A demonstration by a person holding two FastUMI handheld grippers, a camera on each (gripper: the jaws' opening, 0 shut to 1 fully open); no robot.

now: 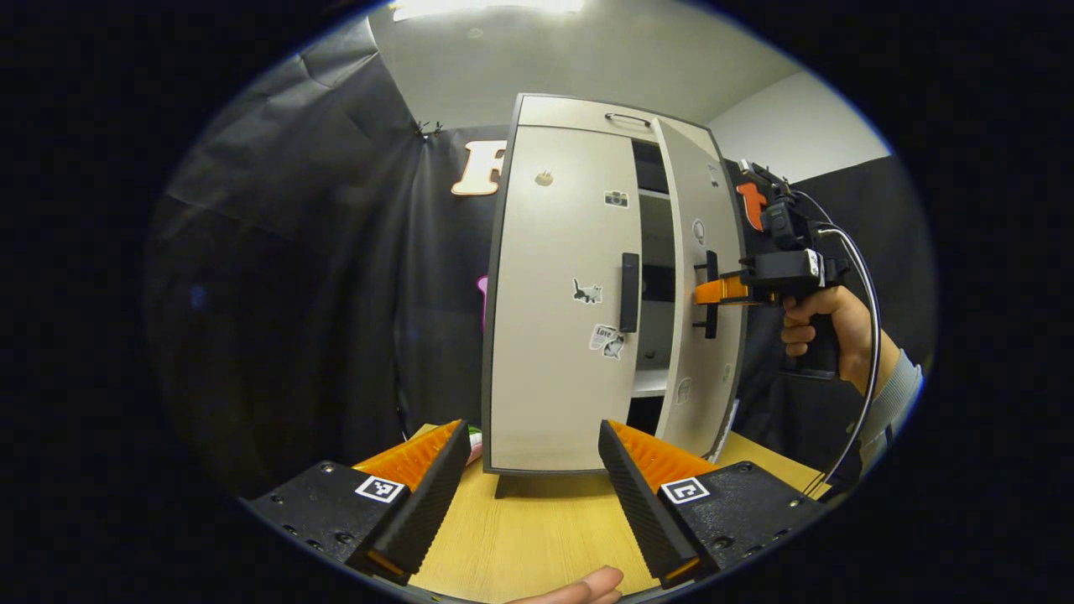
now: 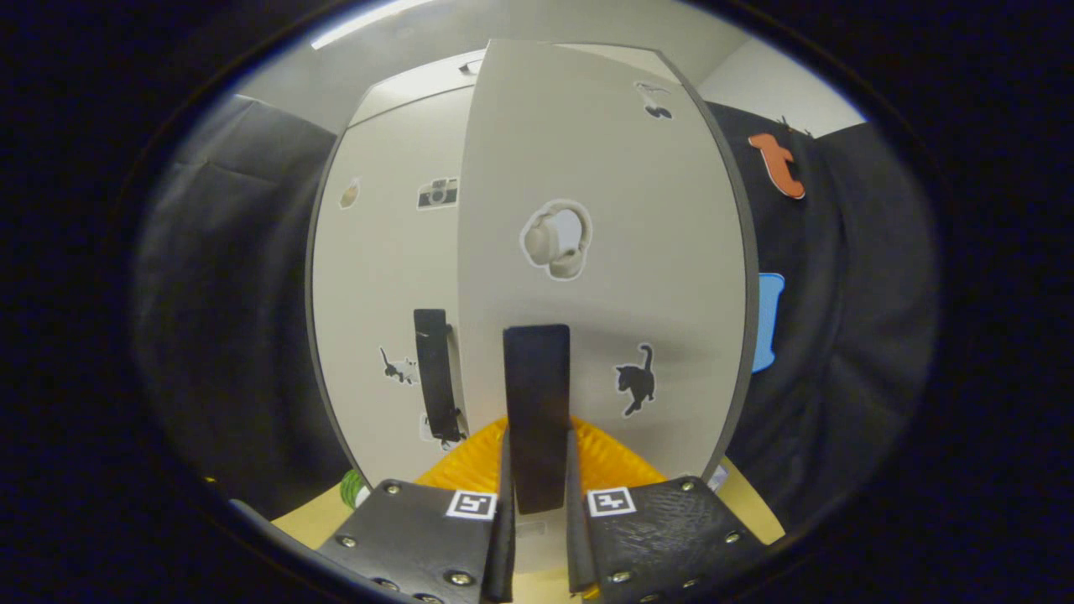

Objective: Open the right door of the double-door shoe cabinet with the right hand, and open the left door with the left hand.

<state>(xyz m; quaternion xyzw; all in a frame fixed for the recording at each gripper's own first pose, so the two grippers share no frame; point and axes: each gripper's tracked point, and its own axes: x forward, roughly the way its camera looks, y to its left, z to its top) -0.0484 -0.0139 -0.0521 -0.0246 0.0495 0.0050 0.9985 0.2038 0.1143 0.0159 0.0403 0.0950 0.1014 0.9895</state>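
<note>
Standing mid-frame on the wooden counter (image 1: 537,537): shoe cabinet (image 1: 587,294), black cloth wall behind.
Right door (image 2: 604,252) ajar, dark shelves showing in the gap; left door (image 1: 558,302) flush, its handle (image 1: 629,292) untouched. Right hand-held gripper (image 2: 537,537) pinches the right door handle (image 2: 537,411) at lower centre. Left hand-held gripper (image 1: 533,495) spread wide at bottom of frame, bare counter between it and the cabinet.

You're clearly in a recording booth, not anyone's home: wrinkled black cloth walls (image 1: 336,277) clipped up around a light wooden tabletop (image 1: 537,537), plain white ceiling (image 1: 587,59) overhead, and a small sticker-covered beige double-door cabinet (image 1: 554,335) standing on the table like a prop.
</note>
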